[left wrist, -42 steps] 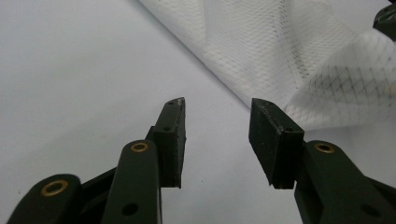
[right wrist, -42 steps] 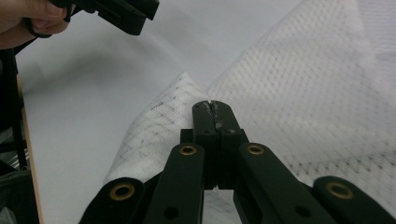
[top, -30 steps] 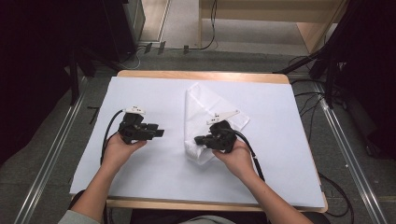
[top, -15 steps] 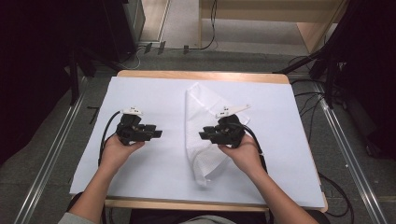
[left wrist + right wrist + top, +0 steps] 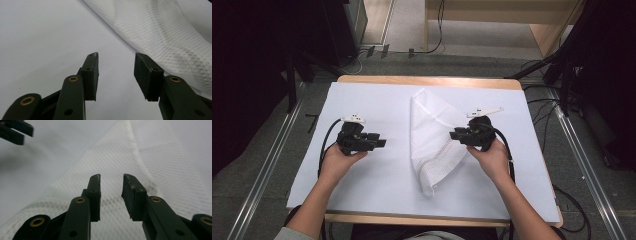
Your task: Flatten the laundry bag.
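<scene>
A: Status of the white mesh cloth (image 5: pixel 434 137)?

B: It lies folded at the centre of the white-covered table (image 5: pixel 362 192), a long shape running from its top corner at 12 o'clock down to a narrow tip at 6 o'clock. Nothing holds it.

A: And the right gripper (image 5: pixel 455 134)?

B: It sits at the cloth's 3 o'clock edge, pointing toward 9 o'clock. Its jaws have just been opening; in the right gripper view (image 5: pixel 110 180) they stand apart above the mesh with nothing between them, so the cloth is released.

A: The left gripper (image 5: pixel 382 143)?

B: At 9 o'clock of the cloth, near it but not touching. In the left gripper view (image 5: pixel 116 58) the jaws are apart over bare table cover, with the mesh edge just beyond.

A: Failure risks?

B: My judgement: the mesh is thin and layered. A pinch taken too deep would catch two layers and undo the fold. A dragging jaw could snag the weave and pull the whole piece askew, or lift the table cover with it.
</scene>
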Tool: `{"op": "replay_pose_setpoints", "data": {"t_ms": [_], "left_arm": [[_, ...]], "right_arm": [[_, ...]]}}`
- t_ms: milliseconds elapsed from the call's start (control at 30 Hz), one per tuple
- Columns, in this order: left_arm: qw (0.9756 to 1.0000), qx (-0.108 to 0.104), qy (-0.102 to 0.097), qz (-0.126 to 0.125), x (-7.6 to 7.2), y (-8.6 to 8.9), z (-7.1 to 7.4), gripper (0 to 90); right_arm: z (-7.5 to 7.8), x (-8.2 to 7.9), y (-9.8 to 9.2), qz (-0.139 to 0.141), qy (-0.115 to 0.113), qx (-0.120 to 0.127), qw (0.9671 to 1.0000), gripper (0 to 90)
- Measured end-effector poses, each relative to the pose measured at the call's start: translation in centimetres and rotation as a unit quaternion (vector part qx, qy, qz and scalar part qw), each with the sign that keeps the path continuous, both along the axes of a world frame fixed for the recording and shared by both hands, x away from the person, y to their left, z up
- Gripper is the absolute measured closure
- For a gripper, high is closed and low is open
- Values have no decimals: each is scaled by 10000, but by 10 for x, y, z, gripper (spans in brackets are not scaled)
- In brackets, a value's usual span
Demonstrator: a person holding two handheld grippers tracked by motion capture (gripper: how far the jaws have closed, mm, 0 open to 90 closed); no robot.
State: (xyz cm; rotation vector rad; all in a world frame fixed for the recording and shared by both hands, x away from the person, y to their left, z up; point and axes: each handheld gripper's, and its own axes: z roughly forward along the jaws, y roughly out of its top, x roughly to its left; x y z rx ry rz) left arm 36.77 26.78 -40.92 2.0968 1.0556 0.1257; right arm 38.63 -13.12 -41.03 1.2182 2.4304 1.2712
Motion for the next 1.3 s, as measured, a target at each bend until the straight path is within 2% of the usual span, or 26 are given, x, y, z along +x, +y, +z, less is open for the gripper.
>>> {"op": "replay_pose_setpoints", "data": {"t_ms": [33,100,167,233,267,467,767,833,1000,1133,1300], "left_arm": [[10000,-6,12,2,0,0,0,555],[10000,-4,11,-24,1,-1,0,554],[10000,-13,22,-35,3,-2,0,548],[10000,-12,28,-48,4,-3,0,543],[10000,10,33,-65,5,-4,0,539],[9999,-30,38,-89,9,-7,0,524],[9999,10,34,-114,12,-8,-1,508],[9999,-9,23,-105,13,-8,-1,506],[10000,-11,33,-81,13,-6,-1,503],[10000,-34,18,-32,13,-5,-1,503],[10000,-37,29,-3,13,-3,-1,503]], "right_arm": [[-4,3,-8,-153,91,-67,9998,702],[-6,4,-12,-193,82,-83,9997,702],[-9,7,-23,-396,112,-73,9991,702],[-11,9,-27,-437,109,-70,9990,700],[-12,9,-29,-502,183,-46,9986,697],[-25,13,-40,-697,323,-256,9967,683],[-37,16,-40,-761,338,-386,9958,686],[-43,19,-41,-796,516,-344,9949,681],[-48,22,-39,-776,575,-439,9944,684],[-55,24,-35,-728,704,-581,9932,739],[-56,22,-31,-701,633,-715,9930,831]]}}
